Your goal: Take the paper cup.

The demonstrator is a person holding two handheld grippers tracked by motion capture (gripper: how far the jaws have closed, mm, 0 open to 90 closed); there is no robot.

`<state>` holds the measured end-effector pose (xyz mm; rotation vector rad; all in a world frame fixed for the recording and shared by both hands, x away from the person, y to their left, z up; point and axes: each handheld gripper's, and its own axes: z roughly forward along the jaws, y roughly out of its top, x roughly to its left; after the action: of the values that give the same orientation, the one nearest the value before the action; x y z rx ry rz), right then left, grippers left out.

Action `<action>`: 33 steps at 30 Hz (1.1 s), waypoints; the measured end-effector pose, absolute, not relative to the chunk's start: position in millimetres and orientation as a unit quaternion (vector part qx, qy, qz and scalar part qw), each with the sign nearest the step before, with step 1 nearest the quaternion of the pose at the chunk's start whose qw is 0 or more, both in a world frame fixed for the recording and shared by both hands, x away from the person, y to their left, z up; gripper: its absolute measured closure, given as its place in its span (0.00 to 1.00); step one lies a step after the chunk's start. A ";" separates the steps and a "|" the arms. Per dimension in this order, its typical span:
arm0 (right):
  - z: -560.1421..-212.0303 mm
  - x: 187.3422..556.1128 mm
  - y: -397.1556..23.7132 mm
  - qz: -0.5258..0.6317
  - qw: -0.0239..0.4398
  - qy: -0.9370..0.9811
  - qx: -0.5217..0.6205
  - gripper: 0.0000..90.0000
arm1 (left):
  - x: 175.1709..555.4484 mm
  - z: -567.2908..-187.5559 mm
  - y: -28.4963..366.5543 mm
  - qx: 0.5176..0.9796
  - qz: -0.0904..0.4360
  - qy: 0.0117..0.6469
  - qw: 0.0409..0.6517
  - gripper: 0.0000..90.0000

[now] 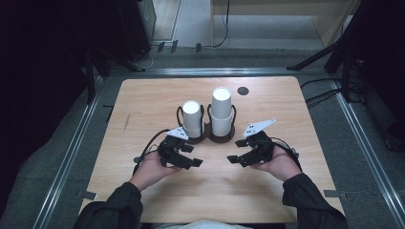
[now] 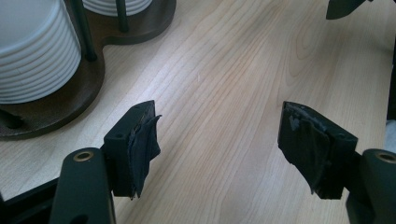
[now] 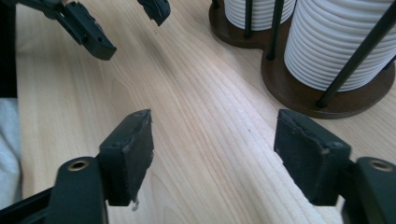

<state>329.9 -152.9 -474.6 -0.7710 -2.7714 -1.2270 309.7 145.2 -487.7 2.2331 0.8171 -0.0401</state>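
Note:
Two stacks of white paper cups stand upside down in a dark brown two-post holder [image 1: 208, 138] at the table's middle. The left stack [image 1: 192, 118] is shorter than the right stack [image 1: 222, 110]. My left gripper [image 1: 189, 161] is open just in front of the holder's left side, nothing between its jaws. My right gripper [image 1: 237, 159] is open to the holder's front right, also holding nothing. In the left gripper view the left stack [image 2: 32, 51] rises at the upper left above the open gripper [image 2: 219, 149]. In the right gripper view the right stack [image 3: 336, 42] stands at the upper right beyond the open gripper [image 3: 215, 154].
The light wooden table [image 1: 143, 109] has a small dark round cap [image 1: 243, 90] at its back, right of centre. Metal rails [image 1: 71, 152] run along both sides of the table. Dark stands and cables sit on the floor behind.

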 end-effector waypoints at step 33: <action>-439.5 353.4 -176.2 -0.378 0.001 -0.892 -0.247 0.42 | 309.6 -475.8 152.7 0.874 -0.010 0.305 0.378 0.34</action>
<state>353.4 -176.2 -439.5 -0.7760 -2.8000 -1.1880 309.6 152.7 -475.8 2.2348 0.7794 -0.0257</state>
